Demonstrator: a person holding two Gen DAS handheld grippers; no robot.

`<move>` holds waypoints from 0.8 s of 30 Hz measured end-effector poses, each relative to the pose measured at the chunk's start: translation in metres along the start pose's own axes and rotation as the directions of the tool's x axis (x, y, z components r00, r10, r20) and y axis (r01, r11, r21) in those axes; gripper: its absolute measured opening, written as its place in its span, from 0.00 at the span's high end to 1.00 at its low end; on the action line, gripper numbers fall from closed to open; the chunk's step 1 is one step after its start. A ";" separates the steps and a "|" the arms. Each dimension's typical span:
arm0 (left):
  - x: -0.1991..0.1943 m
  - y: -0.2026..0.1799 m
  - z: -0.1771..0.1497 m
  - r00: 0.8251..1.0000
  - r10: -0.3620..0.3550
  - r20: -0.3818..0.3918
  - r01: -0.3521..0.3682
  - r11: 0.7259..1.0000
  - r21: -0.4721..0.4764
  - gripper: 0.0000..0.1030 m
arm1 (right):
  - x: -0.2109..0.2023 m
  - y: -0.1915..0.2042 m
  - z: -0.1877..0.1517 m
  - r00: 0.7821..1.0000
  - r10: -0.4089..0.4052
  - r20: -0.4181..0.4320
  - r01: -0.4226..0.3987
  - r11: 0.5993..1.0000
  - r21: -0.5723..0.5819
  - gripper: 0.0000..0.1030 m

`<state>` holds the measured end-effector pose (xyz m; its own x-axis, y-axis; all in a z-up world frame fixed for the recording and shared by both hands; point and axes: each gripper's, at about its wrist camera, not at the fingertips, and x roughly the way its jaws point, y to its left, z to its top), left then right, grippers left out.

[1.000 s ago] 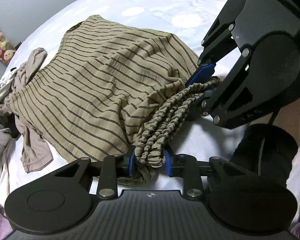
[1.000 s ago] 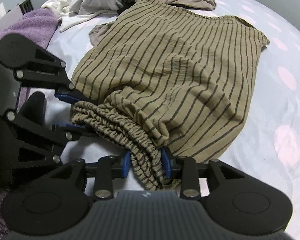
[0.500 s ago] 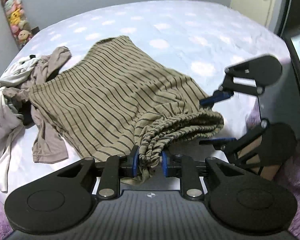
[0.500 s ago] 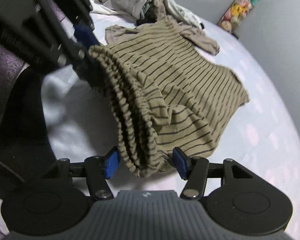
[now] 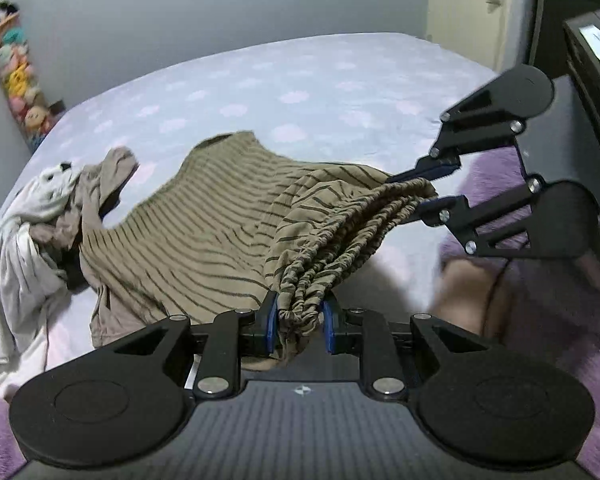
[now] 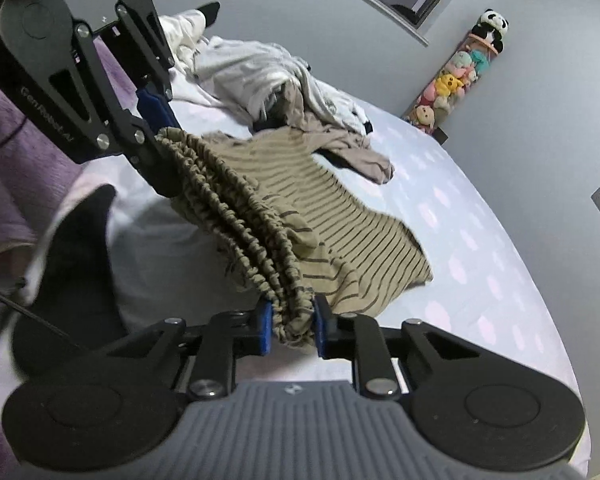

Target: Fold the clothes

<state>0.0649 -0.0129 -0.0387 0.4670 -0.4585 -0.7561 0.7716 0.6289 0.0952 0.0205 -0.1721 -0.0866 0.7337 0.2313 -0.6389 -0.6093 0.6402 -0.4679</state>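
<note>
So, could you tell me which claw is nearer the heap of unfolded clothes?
Left. The left claw grips the striped waistband at the end toward the heap; the right claw holds the other end, farther.

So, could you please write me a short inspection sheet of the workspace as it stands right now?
Surface: bed with a pale cloud-print sheet.
Job's things: striped olive garment, gathered elastic edge lifted and stretched between the two grippers, far end lying on the sheet.
Clutter: heap of white and taupe clothes beside the garment; purple blanket at the bed's near edge.
Grippers: left gripper and right gripper both have their jaws shut on the elastic edge.
Cables: thin dark cord near a dark sleeve.
Surroundings: grey wall, column of plush toys topped by a panda, door.
</note>
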 end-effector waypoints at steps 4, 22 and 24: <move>-0.005 0.000 0.008 1.000 0.004 0.000 -0.004 1.000 0.020 0.81 | -0.020 0.002 0.005 1.000 0.011 0.013 -0.012 1.000 0.022 0.79; 0.055 0.100 0.075 0.994 0.111 -0.021 -0.112 0.994 -0.011 0.77 | 0.088 -0.079 0.066 1.000 0.002 0.017 -0.002 1.000 -0.005 0.78; 0.070 0.116 0.079 0.994 0.105 -0.036 -0.107 0.994 -0.034 0.77 | 0.107 -0.089 0.073 1.000 0.008 0.014 -0.008 1.000 0.002 0.78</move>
<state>0.2210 -0.0211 -0.0292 0.5298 -0.3667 -0.7647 0.7023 0.6953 0.1531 0.1754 -0.1510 -0.0682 0.7330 0.2466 -0.6339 -0.6145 0.6396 -0.4618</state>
